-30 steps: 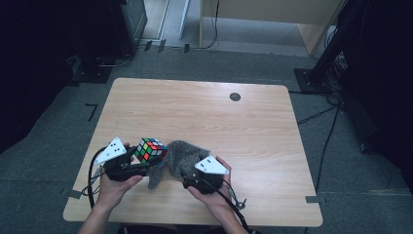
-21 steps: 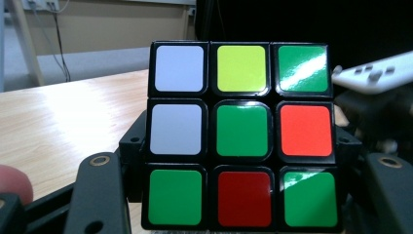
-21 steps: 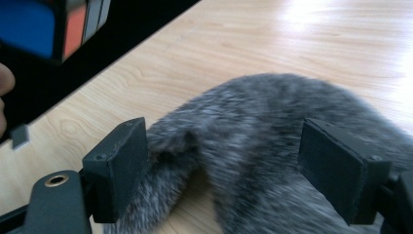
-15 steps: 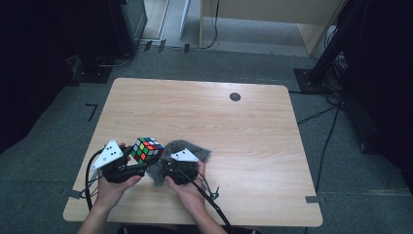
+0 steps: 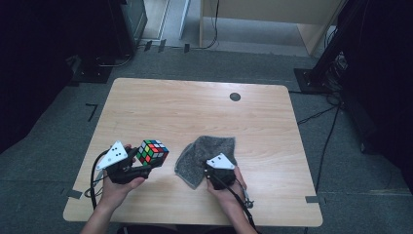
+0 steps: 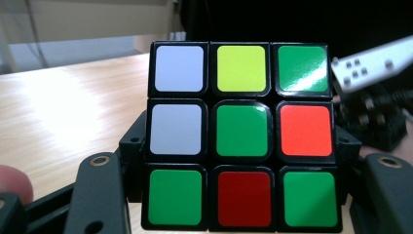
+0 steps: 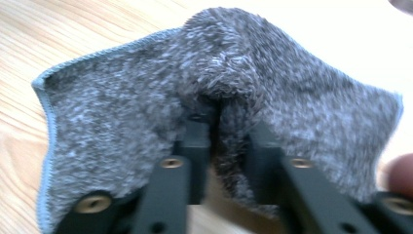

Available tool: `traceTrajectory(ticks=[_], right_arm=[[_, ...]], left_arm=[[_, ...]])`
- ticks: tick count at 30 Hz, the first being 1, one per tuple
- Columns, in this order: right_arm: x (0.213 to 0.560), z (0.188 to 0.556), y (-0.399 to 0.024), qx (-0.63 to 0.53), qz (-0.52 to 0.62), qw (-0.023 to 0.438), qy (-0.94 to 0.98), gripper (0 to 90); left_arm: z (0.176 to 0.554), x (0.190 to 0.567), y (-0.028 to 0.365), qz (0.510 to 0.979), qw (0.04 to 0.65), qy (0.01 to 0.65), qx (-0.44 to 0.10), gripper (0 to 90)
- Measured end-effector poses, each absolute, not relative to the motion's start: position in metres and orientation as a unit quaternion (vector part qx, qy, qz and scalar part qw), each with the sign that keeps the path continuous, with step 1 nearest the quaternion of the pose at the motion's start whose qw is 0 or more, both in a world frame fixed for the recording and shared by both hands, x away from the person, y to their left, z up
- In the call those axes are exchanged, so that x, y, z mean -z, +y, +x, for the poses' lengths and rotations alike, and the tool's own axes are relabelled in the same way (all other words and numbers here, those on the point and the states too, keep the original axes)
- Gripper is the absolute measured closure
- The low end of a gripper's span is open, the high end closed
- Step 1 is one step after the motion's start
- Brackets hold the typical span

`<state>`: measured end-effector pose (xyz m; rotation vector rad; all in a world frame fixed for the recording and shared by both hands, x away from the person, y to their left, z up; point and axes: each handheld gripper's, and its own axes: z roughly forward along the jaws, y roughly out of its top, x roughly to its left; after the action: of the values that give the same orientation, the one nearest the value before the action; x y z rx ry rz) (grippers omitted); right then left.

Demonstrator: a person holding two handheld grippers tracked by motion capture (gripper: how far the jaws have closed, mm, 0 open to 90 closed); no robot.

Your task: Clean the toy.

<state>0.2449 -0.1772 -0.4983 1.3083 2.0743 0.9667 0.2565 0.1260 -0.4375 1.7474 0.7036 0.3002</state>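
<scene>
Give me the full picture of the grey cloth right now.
The grey cloth looks like fuzzy microfibre with a stitched pale-blue hem. It lies crumpled on the wooden table, right of the puzzle cube and apart from it. The right tool has just been closing; its jaws pinch a raised fold at the near edge, bunching the pile between them.

Scrambled puzzle cube (image 5: pixel 152 151) raised off table, tilted; grey fluffy cloth (image 5: pixel 204 155) just right, rumpled, bunched at near edge
</scene>
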Motion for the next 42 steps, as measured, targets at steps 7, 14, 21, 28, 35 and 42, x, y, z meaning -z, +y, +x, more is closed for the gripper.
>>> traceTrajectory(ticks=[7,14,21,28,35,42], right_arm=[[0.475,0.229,-0.208,-0.412,0.471,0.224,0.747,35.5],[0.477,0.256,-0.174,-0.393,0.474,0.208,0.76,33.0],[0.515,0.271,-0.172,-0.348,0.524,0.193,0.753,50.0],[0.508,0.26,-0.19,-0.365,0.511,0.182,0.757,78.6],[0.464,0.222,-0.201,-0.49,0.422,0.174,0.743,82.0],[0.424,0.201,-0.184,-0.585,0.346,0.101,0.726,82.1]], left_arm=[[0.254,0.443,0.114,0.761,0.573,0.277,-0.126,34.3],[0.252,0.446,0.111,0.758,0.587,0.256,-0.123,34.3],[0.251,0.451,0.109,0.764,0.586,0.238,-0.128,34.3],[0.252,0.46,0.095,0.788,0.553,0.232,-0.138,34.3],[0.246,0.464,0.079,0.807,0.536,0.213,-0.129,34.3],[0.233,0.464,0.058,0.814,0.54,0.167,-0.134,34.3]])
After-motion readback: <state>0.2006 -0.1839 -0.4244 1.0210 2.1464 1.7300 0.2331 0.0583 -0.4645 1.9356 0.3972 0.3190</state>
